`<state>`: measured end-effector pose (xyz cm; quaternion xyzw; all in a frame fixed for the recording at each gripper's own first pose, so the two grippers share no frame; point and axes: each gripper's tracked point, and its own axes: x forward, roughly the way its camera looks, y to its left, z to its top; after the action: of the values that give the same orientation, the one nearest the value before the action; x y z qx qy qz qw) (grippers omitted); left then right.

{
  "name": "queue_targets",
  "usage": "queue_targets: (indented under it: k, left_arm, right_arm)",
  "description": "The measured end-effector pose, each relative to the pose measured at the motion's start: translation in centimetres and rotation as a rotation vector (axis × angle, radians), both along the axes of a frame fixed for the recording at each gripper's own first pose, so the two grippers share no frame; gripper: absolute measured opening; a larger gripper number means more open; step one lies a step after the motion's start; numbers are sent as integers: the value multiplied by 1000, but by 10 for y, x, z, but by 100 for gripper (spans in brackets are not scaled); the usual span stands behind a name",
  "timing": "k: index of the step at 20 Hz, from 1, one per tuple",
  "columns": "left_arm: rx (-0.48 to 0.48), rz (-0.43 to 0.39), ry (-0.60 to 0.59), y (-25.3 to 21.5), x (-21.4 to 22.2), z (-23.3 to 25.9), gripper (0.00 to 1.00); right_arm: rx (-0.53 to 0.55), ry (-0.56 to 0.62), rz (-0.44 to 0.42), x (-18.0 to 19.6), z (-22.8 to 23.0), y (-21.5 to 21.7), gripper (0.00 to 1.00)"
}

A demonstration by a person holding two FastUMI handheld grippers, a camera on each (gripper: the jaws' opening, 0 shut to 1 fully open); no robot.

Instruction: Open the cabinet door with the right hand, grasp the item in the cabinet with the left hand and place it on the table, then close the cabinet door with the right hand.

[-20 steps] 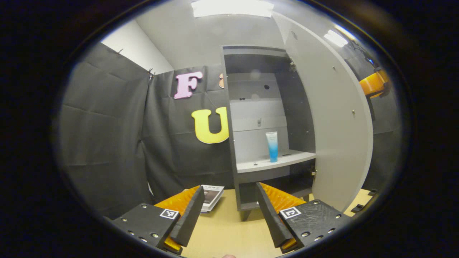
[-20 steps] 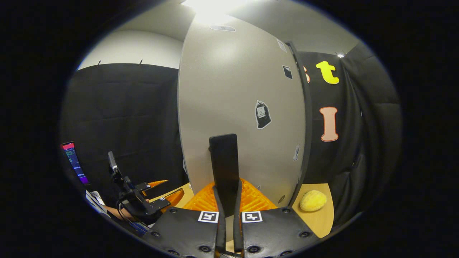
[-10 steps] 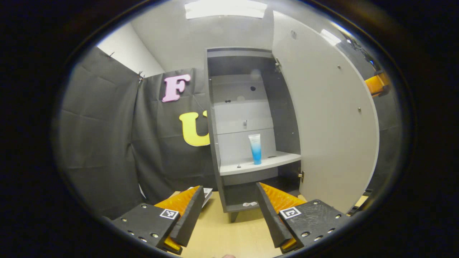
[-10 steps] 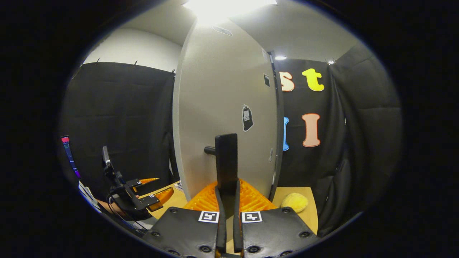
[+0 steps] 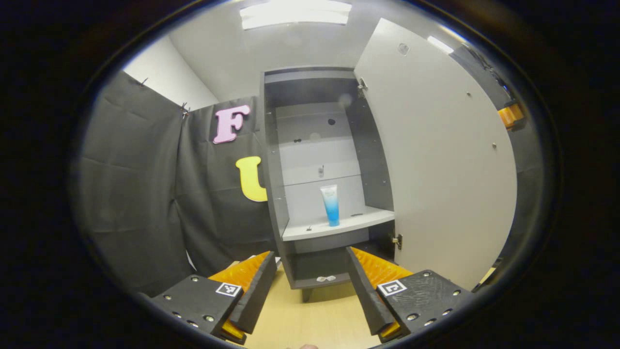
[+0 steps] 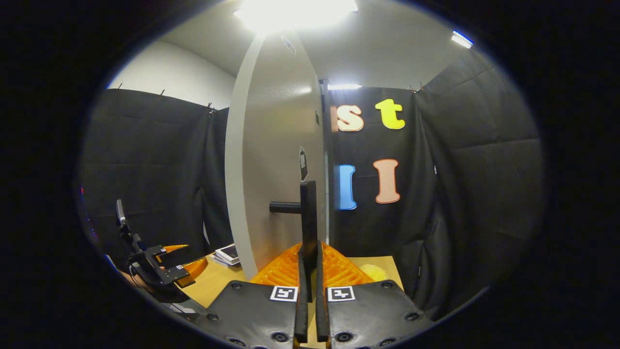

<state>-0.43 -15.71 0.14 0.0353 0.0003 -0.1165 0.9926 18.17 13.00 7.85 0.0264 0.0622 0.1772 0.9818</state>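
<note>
The grey cabinet [image 5: 272, 194] stands open, its door [image 5: 436, 169] swung out to the right. A white-and-blue tube [image 5: 331, 206] stands upright on the middle shelf [image 5: 348, 224]. My left gripper [image 5: 310, 261] is open and empty, low over the table and well short of the shelf; it also shows far off as the left gripper [image 6: 174, 264]. My right gripper [image 6: 309, 261] is shut on the door's black bar handle [image 6: 308, 213], on the outer face of the door [image 6: 276, 169]. Part of the right gripper [image 5: 508, 116] peeks past the door's edge.
The wooden table [image 5: 315, 315] runs under the cabinet. A small pale object [image 5: 325, 278] lies on the bottom shelf. A stack of booklets [image 6: 225, 253] lies left of the door, and a yellow lump [image 6: 373, 271] sits on the table right of it.
The door has swung wider open with my right gripper holding its handle. The cabinet's inside has slid leftward in the left gripper view. The tube has not moved.
</note>
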Motion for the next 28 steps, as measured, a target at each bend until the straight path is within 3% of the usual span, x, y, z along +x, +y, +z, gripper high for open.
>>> queue_targets:
  k: [3,6,9,10,11,12,13,16,18,19,22,24,25,28]
  left_arm:
    - [-4,18,5,-19,-1,0,86]
    - [-4,42,-1,-35,0,8,86]
    - [0,66,-24,-45,10,23,86]
    - [4,78,-35,-48,13,28,86]
    - [6,86,-46,-51,16,35,86]
    - [9,89,-55,-55,22,40,86]
    - [14,90,-64,-59,27,45,86]
    - [27,76,-94,-75,46,56,86]
    - [34,53,-101,-89,59,62,86]
    - [34,40,-102,-96,68,63,86]
    - [33,8,-110,-114,94,70,87]
    - [34,-9,-122,-124,113,73,87]
    - [33,-15,-124,-126,124,73,87]
    - [4,-13,-125,-133,160,75,86]
  right_arm:
    - [70,8,87,-7,-3,17,5]
    - [9,-34,96,-14,3,6,8]
    - [45,-17,129,-15,0,3,8]
    - [75,-8,162,-21,0,6,14]
    - [82,-1,168,-25,-2,2,11]
    - [82,2,168,-30,-3,-2,22]
    - [78,-4,159,-35,-2,-9,15]
    - [17,-30,37,-35,-8,-49,27]
    - [12,-21,-49,-24,-11,-75,28]
    - [20,-7,-78,-19,-18,-79,34]
    - [6,5,-272,-8,-30,-123,95]
    - [4,12,-381,-3,-38,-146,92]
    - [16,18,-417,-2,-41,-154,96]
    - [63,30,-530,-5,-39,-174,98]
